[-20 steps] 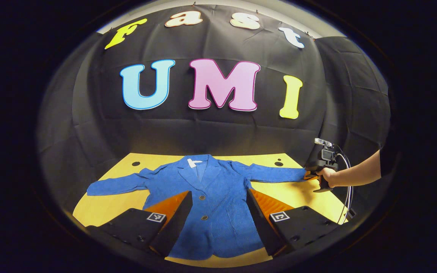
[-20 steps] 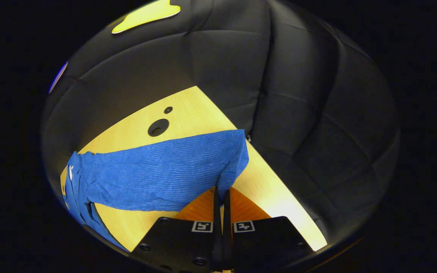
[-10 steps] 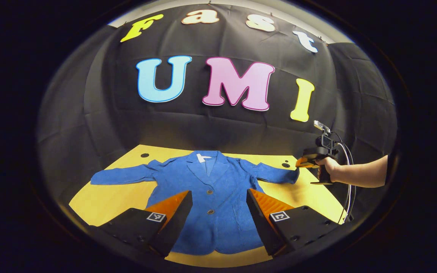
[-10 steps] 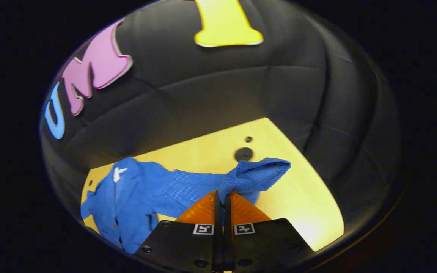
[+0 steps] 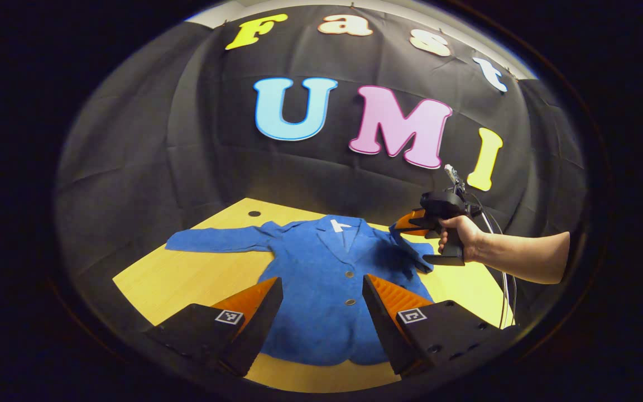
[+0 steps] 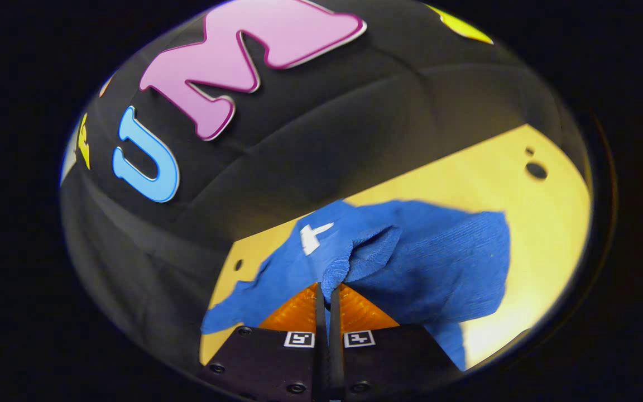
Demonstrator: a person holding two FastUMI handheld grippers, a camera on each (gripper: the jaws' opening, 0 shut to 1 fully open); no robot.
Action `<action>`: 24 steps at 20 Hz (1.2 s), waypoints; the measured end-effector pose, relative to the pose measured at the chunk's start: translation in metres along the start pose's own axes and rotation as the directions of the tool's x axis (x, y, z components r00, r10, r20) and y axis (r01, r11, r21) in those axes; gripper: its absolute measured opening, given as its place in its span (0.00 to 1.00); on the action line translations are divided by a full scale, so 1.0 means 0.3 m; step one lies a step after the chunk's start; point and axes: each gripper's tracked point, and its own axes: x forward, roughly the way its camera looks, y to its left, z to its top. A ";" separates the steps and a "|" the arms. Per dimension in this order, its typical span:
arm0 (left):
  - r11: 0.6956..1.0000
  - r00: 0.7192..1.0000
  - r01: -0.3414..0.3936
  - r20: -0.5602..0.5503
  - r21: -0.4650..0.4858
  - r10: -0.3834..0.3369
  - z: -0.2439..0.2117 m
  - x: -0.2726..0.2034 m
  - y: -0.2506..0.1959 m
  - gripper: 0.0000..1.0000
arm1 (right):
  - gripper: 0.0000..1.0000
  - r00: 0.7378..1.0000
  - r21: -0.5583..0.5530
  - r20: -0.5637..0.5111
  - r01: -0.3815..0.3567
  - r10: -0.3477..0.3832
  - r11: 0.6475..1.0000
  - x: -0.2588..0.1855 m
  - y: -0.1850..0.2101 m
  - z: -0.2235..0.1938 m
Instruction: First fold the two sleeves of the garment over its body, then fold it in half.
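A blue jacket point(image 5: 330, 290) lies face up on the yellow table point(image 5: 187, 279), collar toward the back wall. Its left sleeve point(image 5: 215, 241) stretches flat to the left. My right gripper point(image 6: 327, 290) is shut on the cuff of the right sleeve point(image 6: 363, 259), which is lifted and doubled over the jacket's shoulder near the collar. In the left gripper view the right gripper point(image 5: 405, 224) hangs above the jacket's right shoulder, held by a hand point(image 5: 458, 237). My left gripper point(image 5: 321, 290) is open above the jacket's lower front, holding nothing.
The table's bare wood shows left of the jacket and at the front edge point(image 5: 310, 379). Small round holes point(image 5: 254, 213) sit near the back corners, one also in the right gripper view point(image 6: 536, 170). The black cloth wall rises close behind the table.
The right gripper has carried the right cuff up and leftward, from the table's right edge to above the jacket's shoulder. The left gripper's view has shifted, still open over the jacket.
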 end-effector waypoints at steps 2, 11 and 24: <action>0.999 1.000 -0.025 -0.019 -0.036 0.024 -0.028 -0.009 0.058 0.83 | 0.04 0.997 0.044 -0.005 -0.075 0.076 0.996 0.060 0.099 -0.085; 0.980 0.993 -0.060 -0.115 -0.188 0.039 -0.141 0.008 0.246 0.84 | 0.10 0.981 0.295 -0.003 -0.185 0.195 0.937 0.223 0.248 -0.288; 0.967 0.973 -0.222 -0.093 -0.125 0.212 0.039 0.285 0.889 0.84 | 0.97 0.987 -0.149 0.157 0.004 0.020 0.989 -0.353 0.208 -0.258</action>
